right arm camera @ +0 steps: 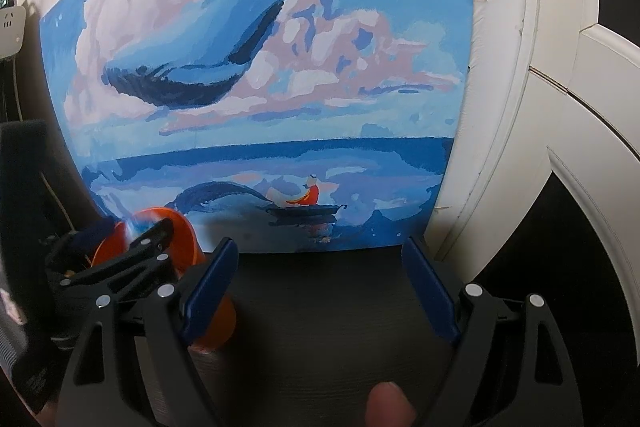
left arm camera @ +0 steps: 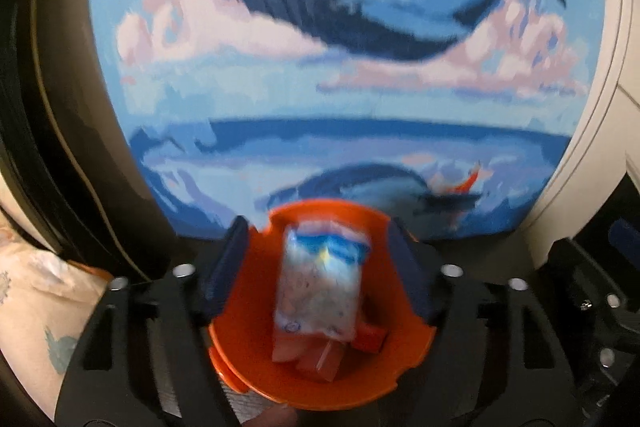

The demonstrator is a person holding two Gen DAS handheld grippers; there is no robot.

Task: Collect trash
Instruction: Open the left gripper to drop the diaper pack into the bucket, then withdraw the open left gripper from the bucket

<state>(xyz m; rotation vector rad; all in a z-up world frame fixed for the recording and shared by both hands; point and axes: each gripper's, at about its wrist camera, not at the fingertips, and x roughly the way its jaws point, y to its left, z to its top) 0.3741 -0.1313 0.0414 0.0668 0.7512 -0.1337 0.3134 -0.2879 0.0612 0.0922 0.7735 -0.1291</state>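
My left gripper is shut on an orange cup, its blue pads pressing the cup's sides. Inside the cup lie a clear plastic wrapper with blue print and some reddish scraps. In the right wrist view the orange cup shows at the lower left, held by the left gripper. My right gripper is open and empty over the dark table, to the right of the cup.
A blue painting of a whale and clouds leans against the wall just behind the cup, also in the right wrist view. A white door frame stands to the right. A dark object sits at the left.
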